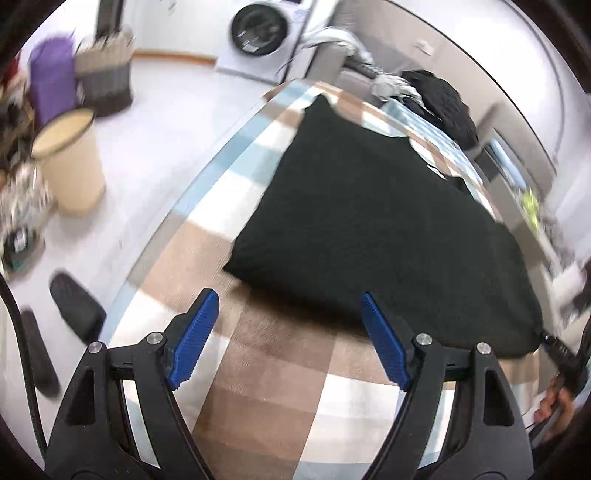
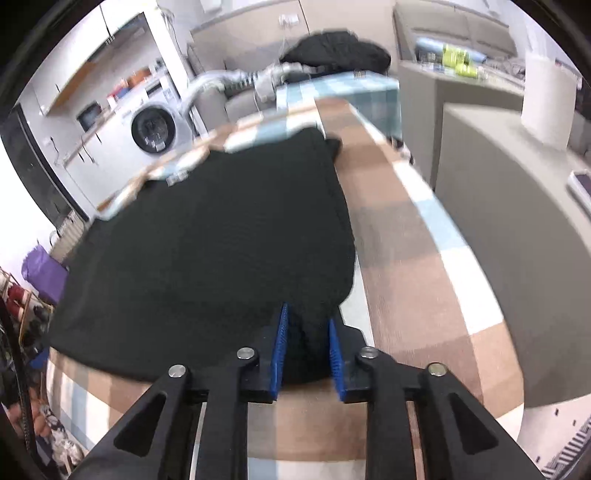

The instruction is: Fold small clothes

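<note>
The flat black knit garment [image 1: 373, 229] looks soft, light and floppy; edges and corners suit gripping. The right gripper [image 2: 306, 345] has its fingers clenched on the garment's near corner, while the left gripper [image 1: 288, 332], fingers spread and empty, hovers just beside its near edge.

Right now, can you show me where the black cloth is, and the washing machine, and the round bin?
black cloth [image 1: 388, 229], left wrist view, middle of the fabric.
washing machine [image 1: 258, 27], left wrist view, its round door.
round bin [image 1: 75, 166], left wrist view, its cream side wall.
</note>
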`<state>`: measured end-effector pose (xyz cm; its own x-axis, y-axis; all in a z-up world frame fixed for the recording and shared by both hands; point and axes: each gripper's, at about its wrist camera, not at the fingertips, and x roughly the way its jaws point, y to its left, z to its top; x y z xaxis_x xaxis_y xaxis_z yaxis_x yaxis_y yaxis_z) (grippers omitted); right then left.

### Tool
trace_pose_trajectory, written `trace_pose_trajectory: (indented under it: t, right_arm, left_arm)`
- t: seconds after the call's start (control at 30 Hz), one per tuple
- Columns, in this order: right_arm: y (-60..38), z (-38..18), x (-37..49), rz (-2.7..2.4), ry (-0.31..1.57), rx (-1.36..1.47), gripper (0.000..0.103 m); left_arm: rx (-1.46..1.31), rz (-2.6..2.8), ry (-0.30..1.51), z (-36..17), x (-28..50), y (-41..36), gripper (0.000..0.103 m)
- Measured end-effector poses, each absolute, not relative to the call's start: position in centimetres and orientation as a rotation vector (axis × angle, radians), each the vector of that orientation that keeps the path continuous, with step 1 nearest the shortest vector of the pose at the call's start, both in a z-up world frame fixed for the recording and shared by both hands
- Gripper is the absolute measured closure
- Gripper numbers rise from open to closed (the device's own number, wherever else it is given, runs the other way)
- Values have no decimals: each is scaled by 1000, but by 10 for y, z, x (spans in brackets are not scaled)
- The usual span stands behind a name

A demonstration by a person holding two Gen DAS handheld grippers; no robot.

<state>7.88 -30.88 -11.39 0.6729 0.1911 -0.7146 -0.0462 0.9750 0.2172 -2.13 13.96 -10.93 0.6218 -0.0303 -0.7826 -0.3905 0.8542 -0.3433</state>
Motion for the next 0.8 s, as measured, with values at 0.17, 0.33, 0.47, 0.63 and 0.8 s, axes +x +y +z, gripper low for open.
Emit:
trace_pose_trajectory:
  t: [0.17,0.33,0.47,0.63,0.8]
  right_arm:
    - [-293,-95,76,194,738,173,57]
    - [-270,-92,81,203,727,115,49]
    - [-248,-101,97,222,763,83,48]
    - [-213,-101,110,306,781,31,46]
    - [-220,-114,113,202,850,-10,46]
  left_arm:
    - [-618,196,856,-115,-13,151,27]
    - [-610,267,819,-122,15,147,60]
    - [-597,322,806,-124,43,139,88]
    - [-516,312,716,-99,43,124,89]
    - [-567,306,759,-111,41,135,89]
